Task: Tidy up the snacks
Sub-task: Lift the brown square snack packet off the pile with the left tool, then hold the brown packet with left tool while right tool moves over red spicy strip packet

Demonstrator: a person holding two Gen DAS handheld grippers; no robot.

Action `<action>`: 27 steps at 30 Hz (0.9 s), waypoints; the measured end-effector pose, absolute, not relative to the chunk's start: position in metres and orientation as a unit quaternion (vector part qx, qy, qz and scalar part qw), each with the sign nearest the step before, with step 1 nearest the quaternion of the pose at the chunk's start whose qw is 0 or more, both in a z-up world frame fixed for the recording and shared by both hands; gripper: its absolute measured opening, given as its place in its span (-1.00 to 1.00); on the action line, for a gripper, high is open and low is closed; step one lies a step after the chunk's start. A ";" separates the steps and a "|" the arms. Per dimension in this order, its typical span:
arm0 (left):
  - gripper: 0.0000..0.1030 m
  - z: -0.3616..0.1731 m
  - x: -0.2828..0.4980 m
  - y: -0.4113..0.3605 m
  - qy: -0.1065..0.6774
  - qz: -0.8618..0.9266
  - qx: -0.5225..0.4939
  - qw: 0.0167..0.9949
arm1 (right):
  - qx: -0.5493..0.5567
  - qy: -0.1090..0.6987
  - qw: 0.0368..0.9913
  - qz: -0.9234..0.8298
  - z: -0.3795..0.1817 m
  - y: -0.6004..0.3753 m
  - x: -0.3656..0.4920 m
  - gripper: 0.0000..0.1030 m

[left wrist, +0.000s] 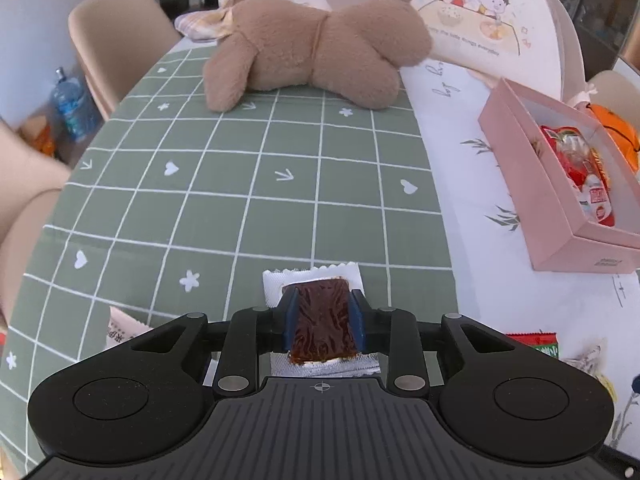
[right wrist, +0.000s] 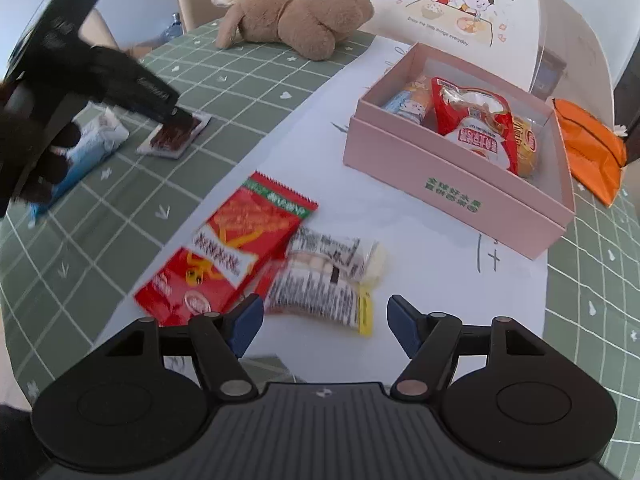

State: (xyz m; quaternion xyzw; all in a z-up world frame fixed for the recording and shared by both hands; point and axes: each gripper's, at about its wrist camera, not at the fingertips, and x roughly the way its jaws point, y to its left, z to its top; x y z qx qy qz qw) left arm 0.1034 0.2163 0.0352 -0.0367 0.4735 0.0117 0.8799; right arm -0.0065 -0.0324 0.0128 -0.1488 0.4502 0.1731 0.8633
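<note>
Snacks lie spread on a worktop (right wrist: 120,184) covered with a green checked cloth and a white printed sheet. We see our left gripper (left wrist: 322,312) with its blue fingers (left wrist: 289,316) closed on a flat dark brown snack bar in a clear wrapper with white crimped ends (left wrist: 322,316); the pads press on both long sides of it. In the right wrist view the same bar (right wrist: 176,134) lies low over the green cloth at about ten o'clock, with the left gripper (right wrist: 178,114) on it, beside a blue and white packet (right wrist: 94,140).

Our right gripper (right wrist: 324,322) has its fingers (right wrist: 246,322) apart, and nothing is between them. Just ahead of it, on the white sheet, lie a red noodle snack bag (right wrist: 236,248) and a clear packet with black print and yellow edges (right wrist: 324,280); these two touch each other.

At two o'clock stands an open pink cardboard box (right wrist: 452,200), already holding a red and white pouch (right wrist: 480,128) and other small packets. Behind it lies an orange bag (right wrist: 592,148). At twelve o'clock a brown plush toy (right wrist: 296,16) lies on the cloth, next to a white card with a cartoon of two children (right wrist: 460,4).
</note>
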 end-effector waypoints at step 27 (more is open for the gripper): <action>-0.30 0.040 0.096 0.227 0.458 0.025 -0.031 0.888 | -0.110 0.462 0.867 0.152 0.004 -0.056 -0.019 0.35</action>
